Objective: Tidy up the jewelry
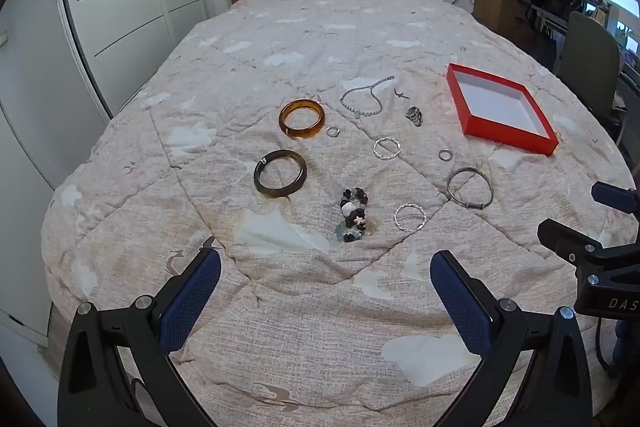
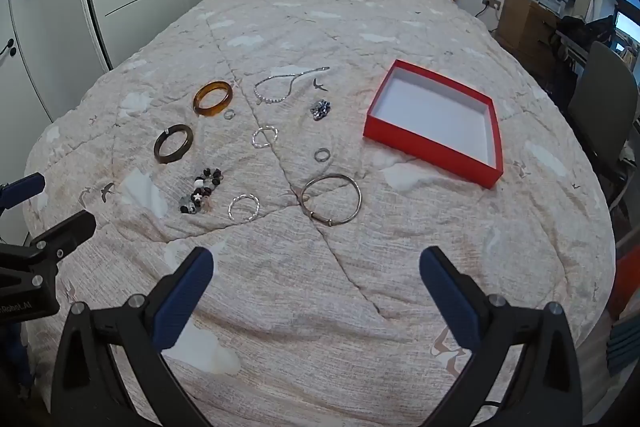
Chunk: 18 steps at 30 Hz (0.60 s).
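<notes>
Hovering wide open and empty, the left gripper (image 1: pixel 326 281) and right gripper (image 2: pixel 316 277) haven't started; the silver bangle (image 2: pixel 331 199), nearest the red box (image 2: pixel 434 121), looks a sensible first pick.

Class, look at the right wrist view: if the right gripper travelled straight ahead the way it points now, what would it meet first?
Probably the bedspread itself; the open right gripper tilts down toward it. Skimming above it, the large silver bangle comes first, though depth is uncertain.

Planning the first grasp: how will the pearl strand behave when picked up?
The pearl strand lies in a loose curving loop on the quilt, so it is probably floppy and would dangle from one pinch point. Its small round beads may slip between pads. It looks light.
</notes>
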{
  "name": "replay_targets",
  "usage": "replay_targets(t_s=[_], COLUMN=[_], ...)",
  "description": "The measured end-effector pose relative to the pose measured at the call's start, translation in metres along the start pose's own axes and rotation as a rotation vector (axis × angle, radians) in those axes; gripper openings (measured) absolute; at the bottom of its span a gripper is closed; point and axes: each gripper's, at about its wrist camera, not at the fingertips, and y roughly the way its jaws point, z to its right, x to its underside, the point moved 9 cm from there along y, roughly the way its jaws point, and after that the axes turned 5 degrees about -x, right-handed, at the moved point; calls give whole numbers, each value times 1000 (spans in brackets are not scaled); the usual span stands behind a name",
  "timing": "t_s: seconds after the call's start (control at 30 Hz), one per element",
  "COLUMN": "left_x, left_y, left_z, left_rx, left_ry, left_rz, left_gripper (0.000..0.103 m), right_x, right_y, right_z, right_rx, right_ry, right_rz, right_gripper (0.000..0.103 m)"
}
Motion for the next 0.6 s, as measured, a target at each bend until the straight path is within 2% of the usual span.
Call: replay_targets(t_s=[0.6], left_x=[2], left_y=[4], left_z=[2], left_rx=[42], left_ry=[-11], left_rz=[-20], left_gripper=[103], right_x=[-5], right_y=[-3], right_z=[0], right_rx=[0], right_ry=[-3], right_rz=[33], right_gripper=[103])
